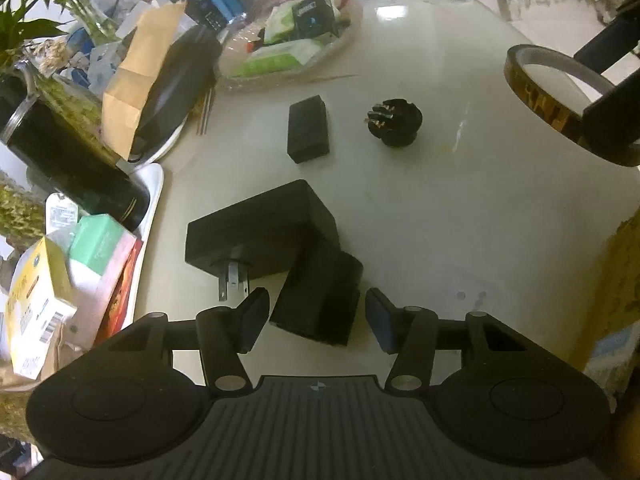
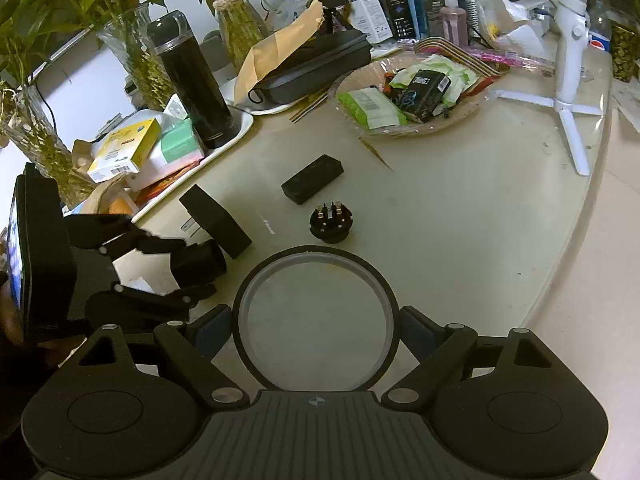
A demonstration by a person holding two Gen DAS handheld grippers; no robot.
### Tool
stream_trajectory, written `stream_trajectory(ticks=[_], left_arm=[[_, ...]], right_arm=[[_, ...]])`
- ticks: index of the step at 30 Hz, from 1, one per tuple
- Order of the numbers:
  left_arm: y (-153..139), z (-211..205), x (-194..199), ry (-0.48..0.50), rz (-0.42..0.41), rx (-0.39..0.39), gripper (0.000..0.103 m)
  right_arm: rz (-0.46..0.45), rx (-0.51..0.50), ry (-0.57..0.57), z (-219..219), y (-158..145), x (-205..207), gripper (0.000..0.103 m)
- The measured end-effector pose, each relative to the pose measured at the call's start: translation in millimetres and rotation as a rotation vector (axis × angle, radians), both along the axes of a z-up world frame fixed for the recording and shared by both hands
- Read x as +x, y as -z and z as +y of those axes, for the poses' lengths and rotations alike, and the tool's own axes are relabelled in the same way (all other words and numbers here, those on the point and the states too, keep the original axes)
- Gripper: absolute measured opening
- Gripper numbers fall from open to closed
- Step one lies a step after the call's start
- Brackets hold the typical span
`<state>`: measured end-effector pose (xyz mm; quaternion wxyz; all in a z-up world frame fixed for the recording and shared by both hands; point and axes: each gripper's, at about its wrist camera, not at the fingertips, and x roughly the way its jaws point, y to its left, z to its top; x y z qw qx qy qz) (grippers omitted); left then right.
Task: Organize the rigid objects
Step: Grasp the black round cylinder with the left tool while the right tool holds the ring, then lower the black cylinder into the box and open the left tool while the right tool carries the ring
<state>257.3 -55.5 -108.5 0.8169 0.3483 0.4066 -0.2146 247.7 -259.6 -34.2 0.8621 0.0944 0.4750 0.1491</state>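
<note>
My left gripper [image 1: 316, 316] is open, its pads on either side of a black block [image 1: 316, 300], apart from it. The block leans on a black charger [image 1: 260, 236] with metal prongs. A small black box [image 1: 308, 128] and a round black plug adapter [image 1: 394, 120] lie farther on the table. My right gripper [image 2: 316, 332] is shut on a dark tape ring [image 2: 315, 258] held above the table; the ring also shows in the left wrist view [image 1: 540, 96]. In the right wrist view I see the charger [image 2: 216, 220], the box [image 2: 313, 179] and the adapter [image 2: 331, 222].
A white tray [image 2: 240, 128] holds a black flask [image 2: 192, 80], boxes and a black case. A glass bowl [image 2: 408, 128] of packets stands at the back, a white tripod [image 2: 568, 80] to the right. Vases of bamboo line the left. The table edge curves at right.
</note>
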Motion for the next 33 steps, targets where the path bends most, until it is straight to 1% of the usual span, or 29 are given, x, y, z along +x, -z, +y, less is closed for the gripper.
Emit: stream_trajectory(ticks=[1,2,5,7,10,17,24,27,33], left_arm=[[-0.5,-0.6,0.7,0.001,0.008,0.003,0.049],[-0.6,-1.1,1.2,-0.001,0.014,0.011,0.042],[0.5,-1.4,-2.9,0.003,0.005,0.044,0.041],[0.0,0.2,-6.4,-0.01,-0.008,0.052,0.04],[-6.7,5.3,-11.9,-0.031,-0.014,0.016,0.04],[-31.7,14.2,-34.0,-0.058,-0.085,-0.053,0.04],[-53.9,18.1,-55.4,-0.088,-0.129,-0.142,0.04],[-62.5,19.6,-64.6,-0.101,-0.14,-0.181,0.04],[-78.0,24.5,-76.8,-0.135,-0.128,-0.282,0.04]], right_arm=[[0.0,0.0,-0.002,0.7,0.1,-0.1,0.09],[0.001,-0.001,-0.004,1.1,0.1,-0.1,0.09],[0.0,-0.001,-0.008,1.6,-0.1,-0.3,0.09],[0.0,0.0,-0.009,2.0,-0.3,-0.1,0.09],[-0.002,0.0,-0.009,2.9,-1.0,-0.3,0.09],[-0.017,-0.001,-0.025,8.4,-3.8,-0.9,0.09],[-0.026,-0.004,-0.037,11.9,-4.4,0.7,0.09],[-0.029,-0.017,-0.034,12.6,-3.5,0.8,0.09],[-0.034,-0.032,-0.034,15.0,-2.2,0.8,0.09]])
